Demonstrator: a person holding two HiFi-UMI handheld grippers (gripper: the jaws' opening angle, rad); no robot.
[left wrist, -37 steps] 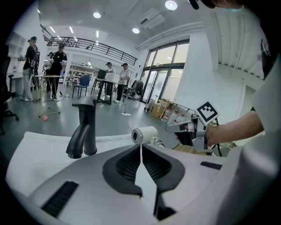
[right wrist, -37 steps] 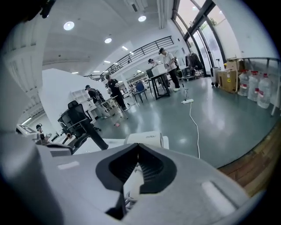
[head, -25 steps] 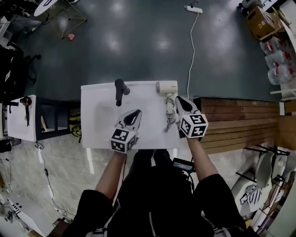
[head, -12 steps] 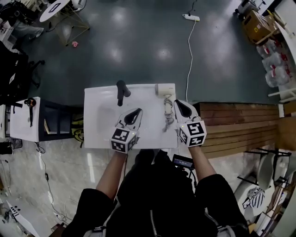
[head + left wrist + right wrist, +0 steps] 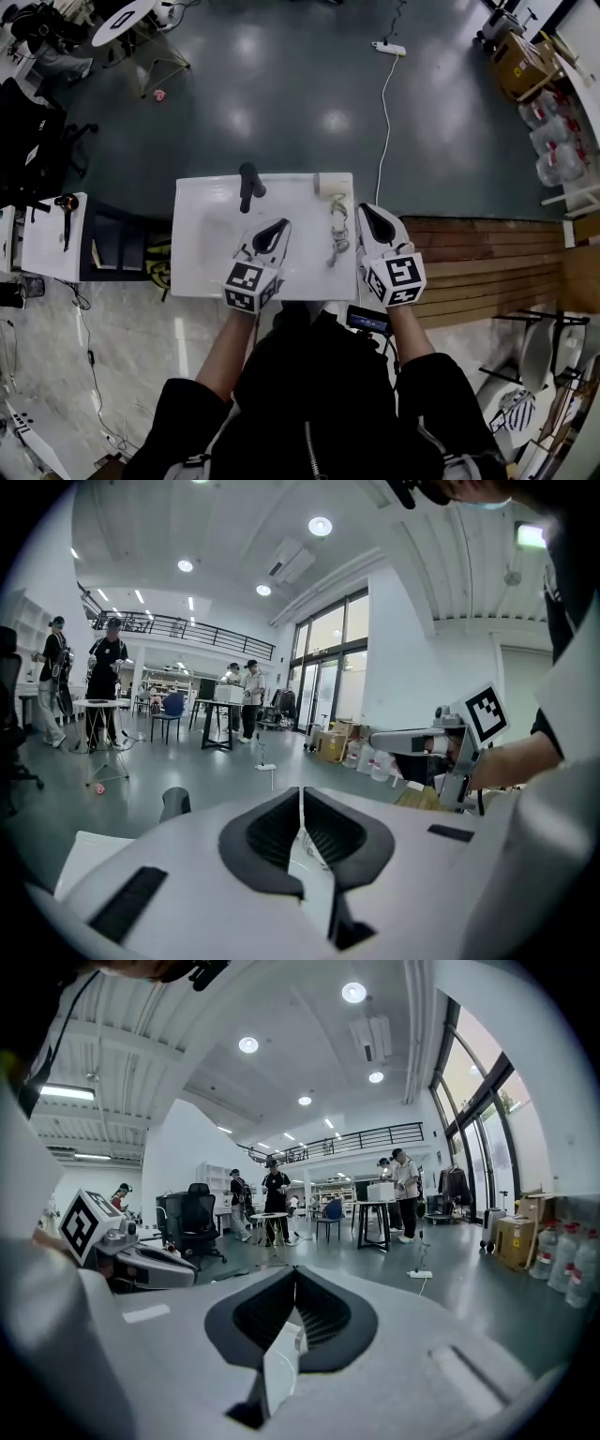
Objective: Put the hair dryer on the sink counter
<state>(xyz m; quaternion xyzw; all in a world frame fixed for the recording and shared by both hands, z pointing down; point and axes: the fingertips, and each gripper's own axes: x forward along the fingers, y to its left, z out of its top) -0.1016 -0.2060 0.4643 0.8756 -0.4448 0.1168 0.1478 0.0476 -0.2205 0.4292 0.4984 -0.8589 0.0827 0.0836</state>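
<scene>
The beige hair dryer (image 5: pixel 335 185) lies on the white sink counter (image 5: pixel 202 272) at its back right corner. Its handle points toward me, and its cord (image 5: pixel 336 246) is bunched below it. A black faucet (image 5: pixel 247 184) stands at the counter's back edge. My left gripper (image 5: pixel 275 232) hovers over the middle of the counter, its jaws shut and empty (image 5: pixel 300 794). My right gripper (image 5: pixel 367 215) hangs over the counter's right edge, just right of the cord and apart from the dryer. It is shut on nothing (image 5: pixel 294 1274).
A wooden slatted platform (image 5: pixel 487 248) adjoins the counter on the right. A small white table (image 5: pixel 52 246) with a dark dryer stands to the left. A power strip (image 5: pixel 391 47) and its cable lie on the dark floor beyond. People stand far off in both gripper views.
My right gripper has drawn back a little toward me, away from the dryer. The dryer and the left gripper have stayed where they were.
</scene>
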